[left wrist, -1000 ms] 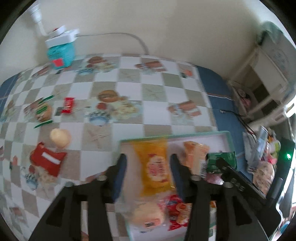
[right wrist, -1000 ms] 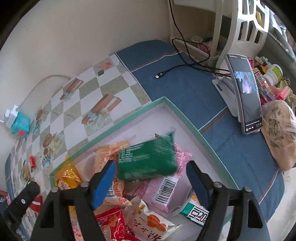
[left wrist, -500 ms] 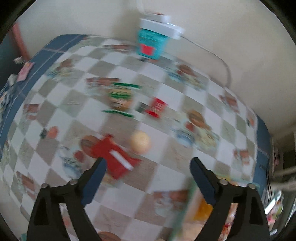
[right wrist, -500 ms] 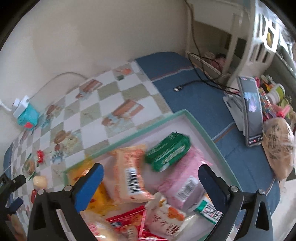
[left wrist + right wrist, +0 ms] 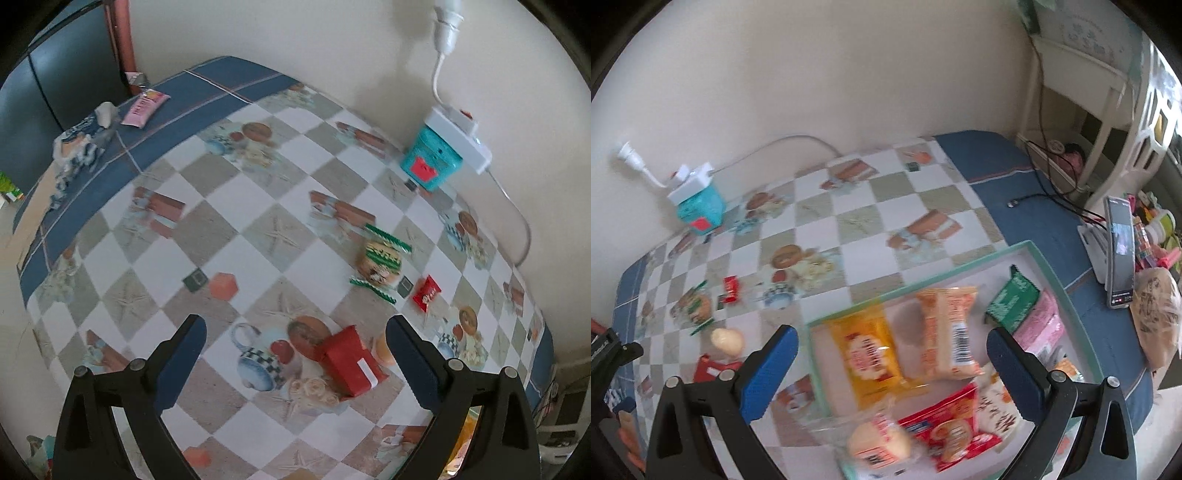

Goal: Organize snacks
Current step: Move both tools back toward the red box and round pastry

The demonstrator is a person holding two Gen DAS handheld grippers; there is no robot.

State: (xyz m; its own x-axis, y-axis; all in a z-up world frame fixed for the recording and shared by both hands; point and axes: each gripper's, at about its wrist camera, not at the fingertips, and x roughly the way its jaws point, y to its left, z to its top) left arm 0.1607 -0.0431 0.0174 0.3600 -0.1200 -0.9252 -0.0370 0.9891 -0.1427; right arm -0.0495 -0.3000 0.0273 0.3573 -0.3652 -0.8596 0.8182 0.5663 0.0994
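Most of the snacks already lie in the tray (image 5: 1067, 295): the yellow packet (image 5: 866, 354), the orange packet (image 5: 947, 332), the green packet (image 5: 1014, 299) on the pink one. Left of the tray, loose on the bench (image 5: 258, 206), remain the red packet (image 5: 351, 363), a pale round snack (image 5: 727, 339) just beside it, the green-striped wrapped cake (image 5: 380, 258) farther off, and the small red candy (image 5: 426, 293) next to that.

My left gripper (image 5: 295, 363) hangs over the red packet, fingers (image 5: 183, 354) spread wide with nothing between them. My right gripper (image 5: 892, 369) hovers over the tray's left edge, fingers equally wide and empty.

What worries me: the red packet sits off-centre, close to my left gripper's right-hand finger, so closing as I am could shove it aside or nip the round snack too. It looks flat, so I might only pinch a corner and drop it short of the tray. The tray looks crowded near me; another drop there could slide a packet over the rim.
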